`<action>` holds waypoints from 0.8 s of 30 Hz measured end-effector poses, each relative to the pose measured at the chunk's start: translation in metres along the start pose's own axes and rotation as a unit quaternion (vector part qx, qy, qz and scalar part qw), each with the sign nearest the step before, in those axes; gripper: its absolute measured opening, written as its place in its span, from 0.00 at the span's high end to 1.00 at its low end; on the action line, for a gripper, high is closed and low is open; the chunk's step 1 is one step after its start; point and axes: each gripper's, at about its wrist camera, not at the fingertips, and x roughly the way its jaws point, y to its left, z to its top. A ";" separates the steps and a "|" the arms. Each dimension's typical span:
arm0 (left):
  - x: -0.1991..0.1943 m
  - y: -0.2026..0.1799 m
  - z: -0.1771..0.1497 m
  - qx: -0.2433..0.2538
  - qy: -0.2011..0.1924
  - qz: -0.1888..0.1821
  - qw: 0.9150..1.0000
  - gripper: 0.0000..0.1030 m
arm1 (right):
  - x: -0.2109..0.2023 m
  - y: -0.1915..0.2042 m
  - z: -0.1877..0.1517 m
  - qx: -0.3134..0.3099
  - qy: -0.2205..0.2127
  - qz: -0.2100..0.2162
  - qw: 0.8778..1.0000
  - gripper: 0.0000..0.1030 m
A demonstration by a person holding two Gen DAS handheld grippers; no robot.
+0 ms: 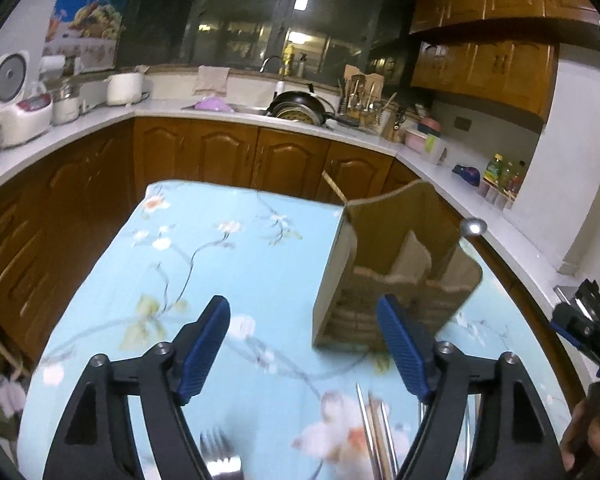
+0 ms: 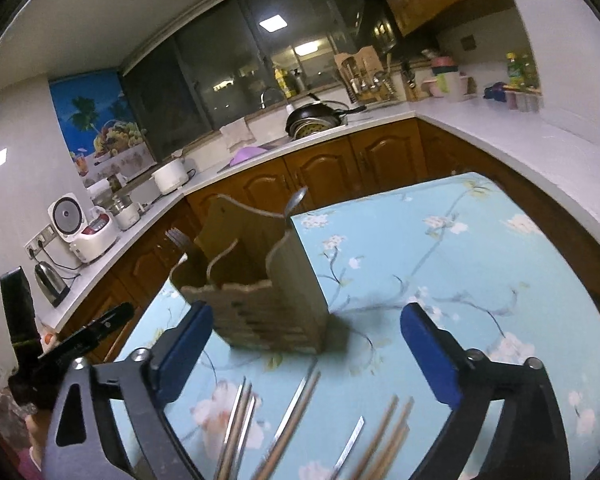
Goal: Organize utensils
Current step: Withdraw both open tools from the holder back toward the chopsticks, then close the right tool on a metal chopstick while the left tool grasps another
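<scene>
A wooden utensil holder (image 1: 396, 280) stands on the blue floral tablecloth (image 1: 220, 264); it also shows in the right wrist view (image 2: 260, 296). A metal spoon (image 2: 296, 200) and a fork (image 2: 178, 240) stick out of it. My left gripper (image 1: 304, 344) is open and empty, above a fork (image 1: 220, 456) and metal chopsticks (image 1: 374, 432) lying on the cloth. My right gripper (image 2: 306, 350) is open and empty, just short of the holder, above several loose metal and wooden chopsticks (image 2: 296, 412).
Wooden cabinets with a white countertop (image 1: 100, 120) wrap around the table. On it stand a rice cooker (image 1: 16, 108), pans at the sink (image 1: 300, 108) and a utensil rack (image 1: 360, 100). The other gripper (image 1: 584, 320) shows at the right edge.
</scene>
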 end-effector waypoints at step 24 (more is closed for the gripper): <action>-0.076 0.012 -0.072 -0.044 0.086 -0.004 0.995 0.19 | -0.065 -0.006 -0.104 0.010 0.027 -0.052 0.998 0.03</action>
